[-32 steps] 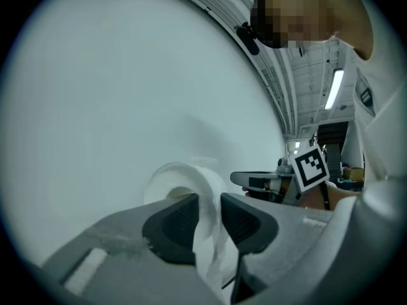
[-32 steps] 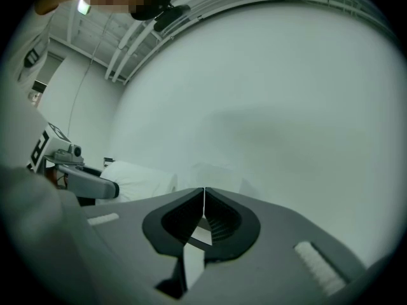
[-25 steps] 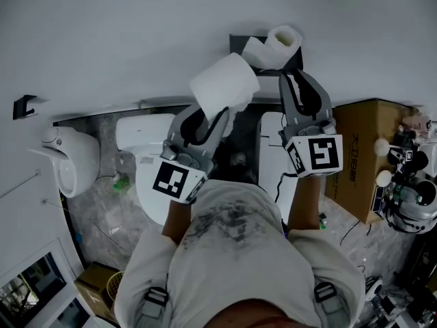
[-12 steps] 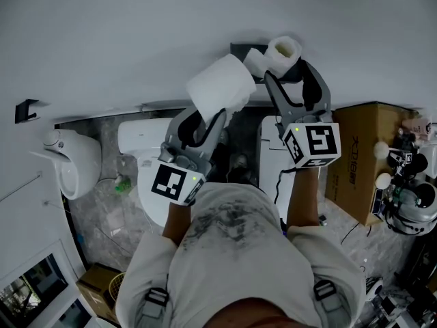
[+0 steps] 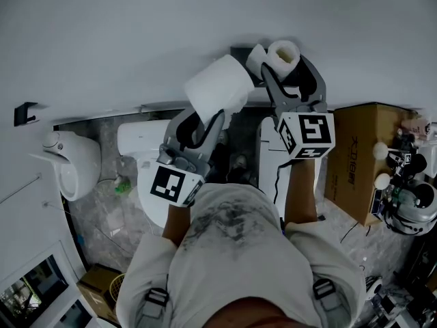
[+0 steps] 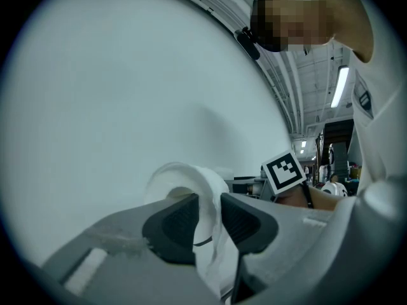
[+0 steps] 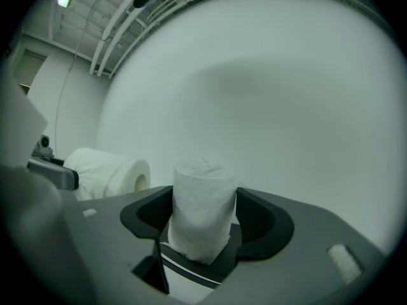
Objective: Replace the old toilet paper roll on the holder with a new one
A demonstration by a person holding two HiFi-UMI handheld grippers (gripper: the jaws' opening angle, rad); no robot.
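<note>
My left gripper (image 5: 208, 115) is shut on a full white new roll (image 5: 218, 82), pinching the roll's wall beside its core (image 6: 191, 180), and holds it up near the white wall. Right of it, a thin old roll (image 5: 282, 50) stands upright on the black holder (image 5: 239, 48) fixed to the wall. My right gripper (image 5: 287, 70) has just been opening, and its wide jaws flank the old roll (image 7: 202, 202), one pad on each side. The roll looks unsqueezed. In the right gripper view the new roll (image 7: 105, 170) shows at the left.
A white toilet (image 5: 147, 162) and another white fixture (image 5: 72, 159) sit below on the marbled floor. A cardboard box (image 5: 358, 156) stands at the right with cluttered gear beyond it. A small black hook (image 5: 24, 109) is on the wall at far left.
The right gripper has moved up towards the wall and spread its jaws, which now sit around the old roll. The left gripper and the new roll have stayed put.
</note>
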